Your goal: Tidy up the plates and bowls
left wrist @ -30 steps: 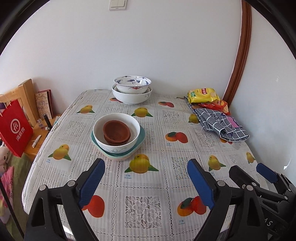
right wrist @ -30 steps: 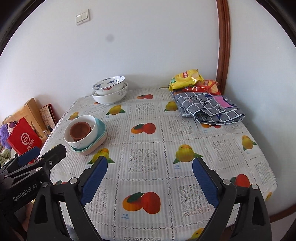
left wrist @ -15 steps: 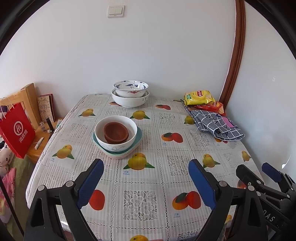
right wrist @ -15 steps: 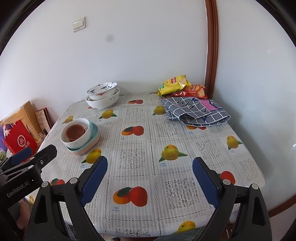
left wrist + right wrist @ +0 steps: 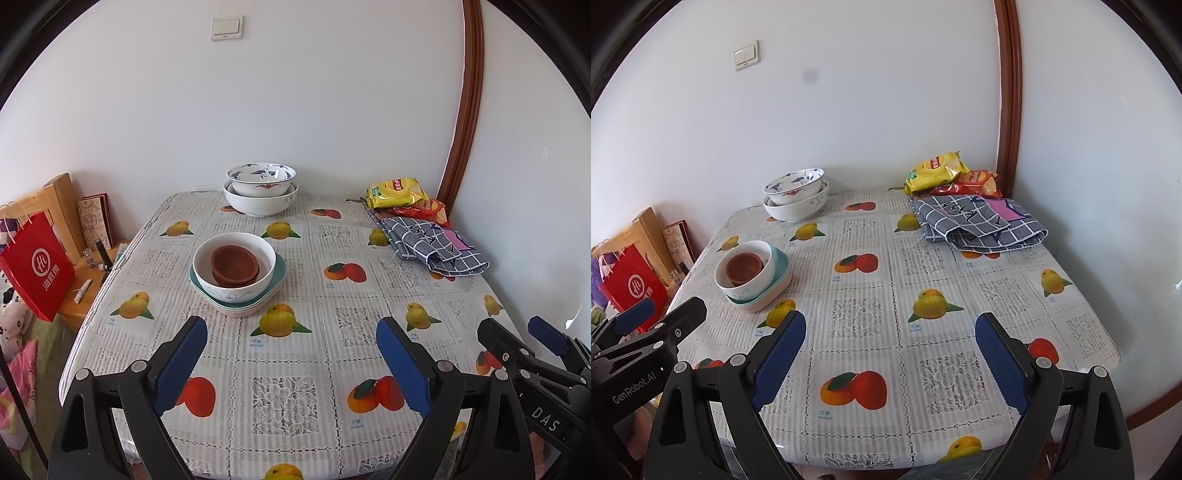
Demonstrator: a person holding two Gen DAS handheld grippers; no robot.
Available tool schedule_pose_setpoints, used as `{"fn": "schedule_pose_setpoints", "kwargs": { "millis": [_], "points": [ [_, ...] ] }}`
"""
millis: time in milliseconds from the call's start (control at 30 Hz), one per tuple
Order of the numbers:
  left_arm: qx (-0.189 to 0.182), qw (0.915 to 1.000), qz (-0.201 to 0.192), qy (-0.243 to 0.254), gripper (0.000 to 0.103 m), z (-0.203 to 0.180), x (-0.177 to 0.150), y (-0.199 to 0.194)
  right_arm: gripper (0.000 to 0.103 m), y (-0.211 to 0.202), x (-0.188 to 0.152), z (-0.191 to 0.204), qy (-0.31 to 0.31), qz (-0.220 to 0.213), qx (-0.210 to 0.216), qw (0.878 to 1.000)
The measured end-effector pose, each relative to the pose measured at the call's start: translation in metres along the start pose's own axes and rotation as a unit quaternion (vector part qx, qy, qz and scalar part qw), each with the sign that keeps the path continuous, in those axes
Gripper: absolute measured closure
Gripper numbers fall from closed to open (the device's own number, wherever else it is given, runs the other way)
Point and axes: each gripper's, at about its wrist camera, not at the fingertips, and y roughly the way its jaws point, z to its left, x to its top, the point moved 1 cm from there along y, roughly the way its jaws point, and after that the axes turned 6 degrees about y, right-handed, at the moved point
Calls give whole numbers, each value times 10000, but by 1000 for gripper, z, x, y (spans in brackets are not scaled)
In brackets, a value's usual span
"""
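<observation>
We hold the left gripper (image 5: 291, 363) and right gripper (image 5: 891, 352) released, empty, over the near worktop (image 5: 369, 295). The white ceramic bowl (image 5: 234, 266) holding brown clay bowls (image 5: 235, 264) looks stacked; any lift should grip its rim squarely.

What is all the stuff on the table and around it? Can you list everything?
brown bowls: two, nested in the white bowl
white bowl: one, on the plates, left-middle of the table
plates: stacked, teal over pink
patterned bowl: one, blue and red on white, inside the big bowl
big bowl: one, white, far edge by the wall
snack bags: two, yellow and red, far right corner
checked cloth: one, grey, right side
tablecloth: one, fruit pictures
red bag: one, left of the table
light switch: one, on the wall
left claw: open, empty
right claw: open, empty
</observation>
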Motion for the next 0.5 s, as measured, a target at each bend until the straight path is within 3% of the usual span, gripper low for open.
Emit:
{"fn": "schedule_pose_setpoints", "kwargs": {
  "millis": [500],
  "points": [
    [15,10000,31,29,10,0,-1,1,11,1,0,-2,36,12,-31,10000]
  ]
}}
